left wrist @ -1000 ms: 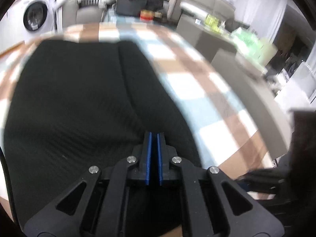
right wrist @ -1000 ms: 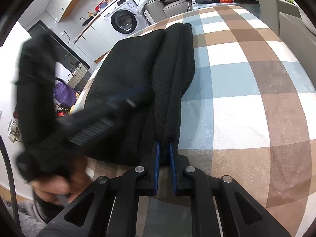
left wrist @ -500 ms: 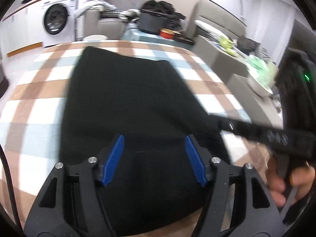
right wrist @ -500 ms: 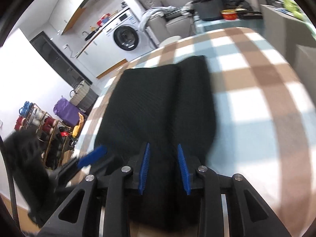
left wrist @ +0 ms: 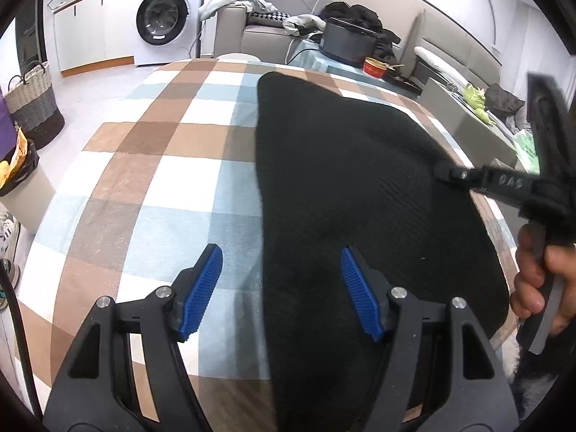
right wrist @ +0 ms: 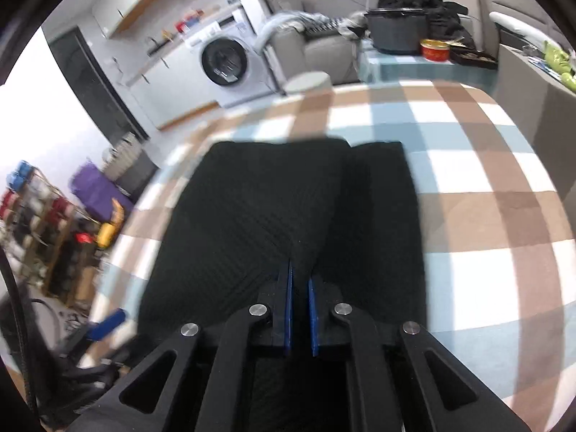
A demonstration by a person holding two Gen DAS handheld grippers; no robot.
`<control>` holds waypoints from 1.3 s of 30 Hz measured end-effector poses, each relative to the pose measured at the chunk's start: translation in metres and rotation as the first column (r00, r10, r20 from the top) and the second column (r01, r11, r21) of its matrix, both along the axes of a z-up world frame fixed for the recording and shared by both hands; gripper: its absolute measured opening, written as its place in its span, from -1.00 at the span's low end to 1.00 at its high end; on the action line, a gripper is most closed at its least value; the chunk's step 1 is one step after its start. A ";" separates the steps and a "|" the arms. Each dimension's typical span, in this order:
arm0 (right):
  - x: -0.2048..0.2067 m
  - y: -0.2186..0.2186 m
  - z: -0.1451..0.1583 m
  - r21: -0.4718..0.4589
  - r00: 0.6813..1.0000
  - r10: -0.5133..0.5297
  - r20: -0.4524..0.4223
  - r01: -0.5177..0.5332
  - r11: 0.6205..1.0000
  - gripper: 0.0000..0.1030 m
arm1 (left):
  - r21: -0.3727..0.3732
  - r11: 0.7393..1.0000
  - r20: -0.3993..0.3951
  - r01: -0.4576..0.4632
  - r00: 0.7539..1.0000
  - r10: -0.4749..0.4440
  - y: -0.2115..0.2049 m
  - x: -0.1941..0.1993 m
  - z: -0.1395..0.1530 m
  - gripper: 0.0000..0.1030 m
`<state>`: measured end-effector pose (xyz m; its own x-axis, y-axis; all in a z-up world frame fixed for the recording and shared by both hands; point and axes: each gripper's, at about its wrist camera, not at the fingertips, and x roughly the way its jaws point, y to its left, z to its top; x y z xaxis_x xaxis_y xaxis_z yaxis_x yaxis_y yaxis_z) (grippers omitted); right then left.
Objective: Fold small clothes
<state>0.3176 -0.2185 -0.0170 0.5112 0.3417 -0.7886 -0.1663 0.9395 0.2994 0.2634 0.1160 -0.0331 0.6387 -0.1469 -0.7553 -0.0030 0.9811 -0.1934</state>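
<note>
A black ribbed garment (left wrist: 342,180) lies flat on the checked tablecloth (left wrist: 151,194), folded lengthwise with a narrower panel along its right side (right wrist: 378,208). My left gripper (left wrist: 281,252) is open above the garment's near left edge. One pad is over the tablecloth, the other over the cloth, and nothing is pressed between them. My right gripper (right wrist: 300,273) is shut, with creases in the black cloth running into its tips. In the left wrist view the right gripper (left wrist: 446,172) rests its tip on the garment's right edge, with a hand (left wrist: 536,280) on the grip.
The table's rounded edge (left wrist: 46,223) drops off to the left. Beyond the table stand a washing machine (left wrist: 162,21), a woven basket (left wrist: 32,108), a grey sofa (left wrist: 252,32) with clothes, a dark pot (left wrist: 347,45) and a red tin (left wrist: 374,66). A shoe rack (right wrist: 39,226) stands on the floor.
My left gripper has opened, released the black garment and shifted to its left edge. My right gripper opened briefly, slid back along the garment and has shut again.
</note>
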 end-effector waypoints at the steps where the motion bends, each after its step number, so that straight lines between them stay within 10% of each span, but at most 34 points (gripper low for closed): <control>1: 0.005 0.001 -0.009 -0.017 0.999 0.004 -0.045 -0.005 1.000 -0.82 | -0.003 1.000 -0.004 0.002 1.000 -0.002 0.002 0.001 -0.002 0.28; 10: -0.053 -0.042 0.004 0.042 0.999 -0.037 -0.032 0.039 0.998 -0.19 | -0.002 1.000 -0.025 0.032 0.999 -0.032 -0.019 0.003 -0.010 0.28; 16: -0.112 -0.061 -0.013 0.089 0.995 -0.047 -0.088 0.055 0.995 -0.19 | -0.060 0.995 -0.047 0.074 0.996 -0.077 -0.024 -0.022 -0.016 0.26; 22: -0.120 -0.056 -0.032 0.140 0.994 -0.032 -0.102 0.046 0.989 -0.60 | -0.042 0.996 0.000 0.076 0.997 -0.076 -0.025 -0.039 -0.016 -0.74; 32: -0.088 -0.032 -0.030 0.078 0.999 -0.022 -0.048 0.026 0.997 -0.64 | 0.025 0.999 0.008 0.038 0.999 -0.038 -0.019 0.005 -0.009 -0.78; 36: -0.099 -0.038 -0.015 0.019 0.999 0.000 0.035 -0.001 1.000 -0.10 | 0.048 0.998 0.055 0.039 0.998 -0.042 -0.015 -0.004 0.001 -0.43; 39: -0.113 -0.046 0.002 0.013 0.988 0.023 0.151 -0.025 1.000 0.43 | 0.100 0.995 0.179 0.007 0.984 -0.025 -0.012 -0.023 0.017 0.56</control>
<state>0.2047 -0.2647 -0.0147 0.6154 0.3668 -0.6976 -0.2333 0.9302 0.2833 0.2407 0.1035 -0.0157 0.7636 -0.0883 -0.6396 0.0385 0.9951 -0.0914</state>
